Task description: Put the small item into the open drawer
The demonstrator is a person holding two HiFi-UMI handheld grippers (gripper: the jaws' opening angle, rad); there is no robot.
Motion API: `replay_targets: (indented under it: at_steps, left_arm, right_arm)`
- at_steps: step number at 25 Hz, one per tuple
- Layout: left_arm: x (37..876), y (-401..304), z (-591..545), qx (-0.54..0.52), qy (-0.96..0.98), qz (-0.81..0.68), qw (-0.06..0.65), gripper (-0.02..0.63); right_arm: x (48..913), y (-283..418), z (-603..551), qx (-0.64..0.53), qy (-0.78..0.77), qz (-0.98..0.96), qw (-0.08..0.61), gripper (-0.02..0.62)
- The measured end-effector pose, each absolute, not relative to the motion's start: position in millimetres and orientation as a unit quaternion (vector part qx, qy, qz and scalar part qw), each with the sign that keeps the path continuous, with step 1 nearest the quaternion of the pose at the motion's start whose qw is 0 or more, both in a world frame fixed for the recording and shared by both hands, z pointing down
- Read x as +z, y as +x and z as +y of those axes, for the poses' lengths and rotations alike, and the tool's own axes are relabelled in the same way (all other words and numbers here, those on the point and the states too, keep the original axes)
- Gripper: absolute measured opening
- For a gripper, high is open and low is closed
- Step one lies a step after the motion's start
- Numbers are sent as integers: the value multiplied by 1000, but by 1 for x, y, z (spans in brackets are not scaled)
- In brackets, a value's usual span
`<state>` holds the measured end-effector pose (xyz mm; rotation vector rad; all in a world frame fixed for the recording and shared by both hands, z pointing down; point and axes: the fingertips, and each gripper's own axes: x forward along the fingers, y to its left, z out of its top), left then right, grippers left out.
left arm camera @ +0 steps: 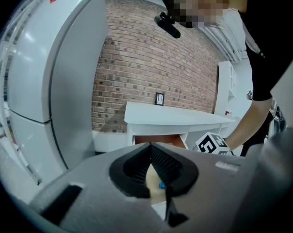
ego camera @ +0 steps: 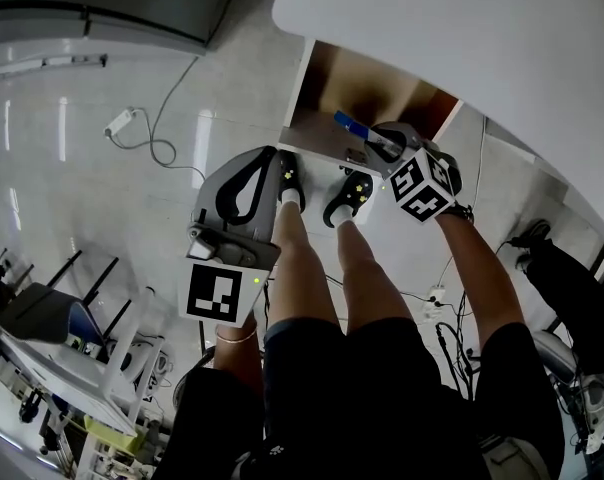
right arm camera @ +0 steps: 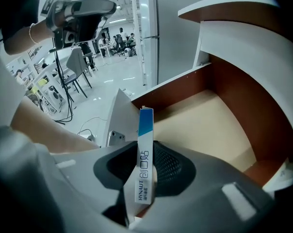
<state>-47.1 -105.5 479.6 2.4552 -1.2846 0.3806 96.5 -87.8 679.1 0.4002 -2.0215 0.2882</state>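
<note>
Standing on a glossy floor point(ego camera: 72, 88), the person faces a white table point(ego camera: 462, 28) whose drawer point(ego camera: 327, 78) is pulled out. At the far left of the head view a cable point(ego camera: 167, 118) with a plug block trails over the floor. Next comes the left gripper point(ego camera: 266, 160), held off to the left of the drawer and, in the head view, just beside the person's left shoe point(ego camera: 288, 180). Its jaws are closed tip to tip with nothing between them. Its own view looks past them toward the table, a grey fridge point(left arm camera: 49, 81) and a brick wall point(left arm camera: 151, 62).

The drawer lies right of that gripper, under the table's edge, showing brown side walls, a beige bottom and a white front panel.

Farther right, the right gripper point(ego camera: 374, 140) points steeply down at the drawer's front edge, toward its right end. It is clamped on the small box point(ego camera: 350, 125), a slim white carton with a blue end. In the right gripper view the pads press both flat faces, and the blue end sticks out past the fingertips toward the drawer's inside. The box hangs over the front part of the drawer, clear of the bottom, touching only the pads. The marker cube point(ego camera: 422, 186) sits on this gripper's near side.
</note>
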Motion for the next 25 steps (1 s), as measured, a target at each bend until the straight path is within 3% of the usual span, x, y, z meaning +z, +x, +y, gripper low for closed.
replay_targets:
  at_steps: [25]
  left_arm:
    - [489,-41,-124,139,862,-453,183,-2]
  right_arm:
    - [717,97,-102,112,115,-823,545,106]
